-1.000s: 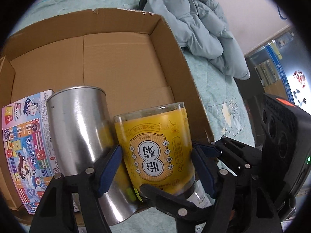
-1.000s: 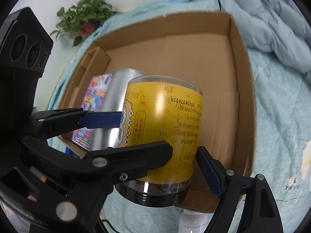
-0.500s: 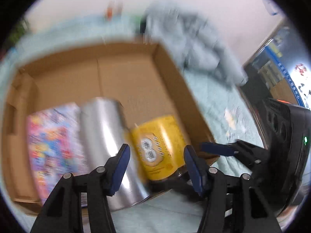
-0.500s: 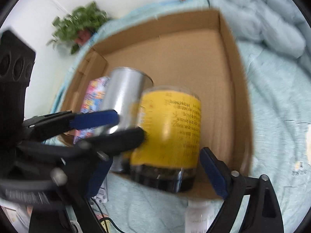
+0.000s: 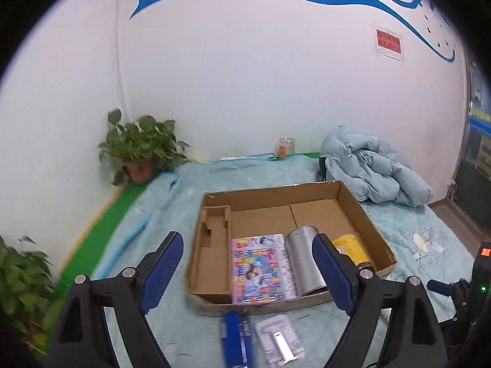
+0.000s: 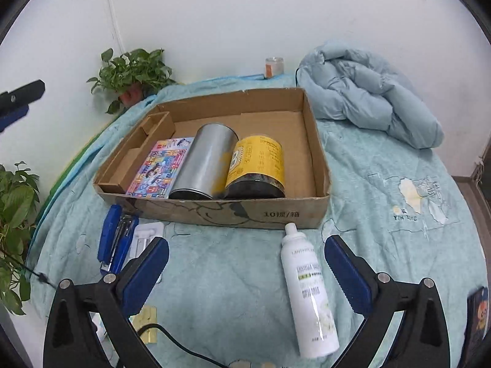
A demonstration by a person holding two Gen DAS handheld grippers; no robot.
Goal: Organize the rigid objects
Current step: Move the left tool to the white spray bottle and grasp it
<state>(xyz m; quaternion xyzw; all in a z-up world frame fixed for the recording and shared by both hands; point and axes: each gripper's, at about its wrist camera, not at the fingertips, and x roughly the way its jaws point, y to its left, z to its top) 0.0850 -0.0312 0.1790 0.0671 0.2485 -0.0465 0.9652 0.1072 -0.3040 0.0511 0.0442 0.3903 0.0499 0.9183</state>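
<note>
While both handheld grippers hover above a bed covered in a pale teal quilted blanket, a shallow brown cardboard box lies open on that blanket with the sorted items inside. Going from left to right in the right wrist view, a leafy green potted plant stands by the white wall, and a blue stapler lies on the blanket just in front of the box's near left corner, beside a white plastic holder with a metal piece. Inside the box, a flat, brightly printed cartoon booklet lies at the left, a plain silver metal canister lies on its side next to it, and a yellow-labelled jar with a dark base rests against the canister. In front of the box, a white plastic spray bottle lies on the blanket. A crumpled light blue puffer jacket sits at the far right.

The left gripper, with blue pads on black arms, is spreading its jaws wider and holds nothing; the box appears beyond the gap. The right gripper is also spreading wide and grips nothing; the bottle lies on the blanket below the gap, untouched.
</note>
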